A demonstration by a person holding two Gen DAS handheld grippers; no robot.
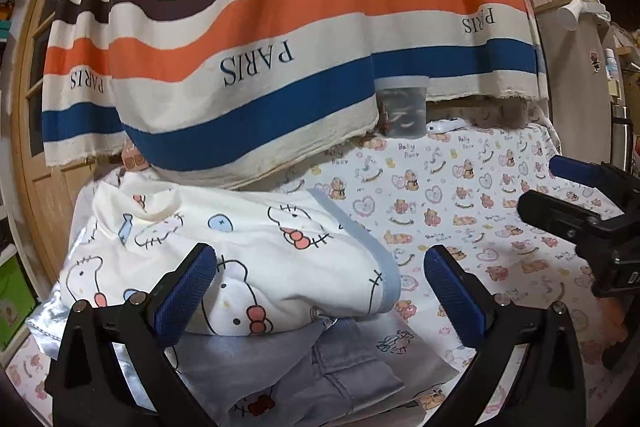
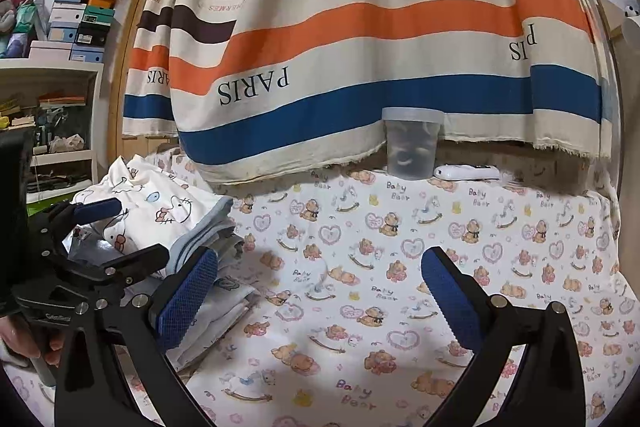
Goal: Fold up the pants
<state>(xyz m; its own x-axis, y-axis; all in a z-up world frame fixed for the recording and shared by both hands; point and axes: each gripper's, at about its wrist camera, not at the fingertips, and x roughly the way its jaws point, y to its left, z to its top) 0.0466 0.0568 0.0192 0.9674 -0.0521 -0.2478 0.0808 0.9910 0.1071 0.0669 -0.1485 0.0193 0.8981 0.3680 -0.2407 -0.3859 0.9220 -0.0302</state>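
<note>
Both grippers have their fingers spread wide and hold nothing. Low in the left wrist view, the left gripper [image 1: 320, 291] hangs over the folded cartoon-print pants [image 1: 240, 247], which top a pile of clothes at the frame's lower left. The right gripper [image 2: 320, 291] hangs over bare bear-print sheet [image 2: 400, 267]. This fold looks finished. Next comes taking fresh pants, if any remain. Farther back hangs a striped curtain [image 2: 360, 47].

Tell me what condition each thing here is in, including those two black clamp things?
Left tool: open, hovering over the pile, gripping nothing.
Right tool: open, empty, above the bare sheet.
Cartoon-print pants: folded, on top of the pile.
Grey garment: folded, beneath the pants.
Bear-print sheet: spread flat.
Striped curtain: hanging, its hem draped on the sheet.
Plastic container: upright, lid on.
White remote: lying flat.
</note>
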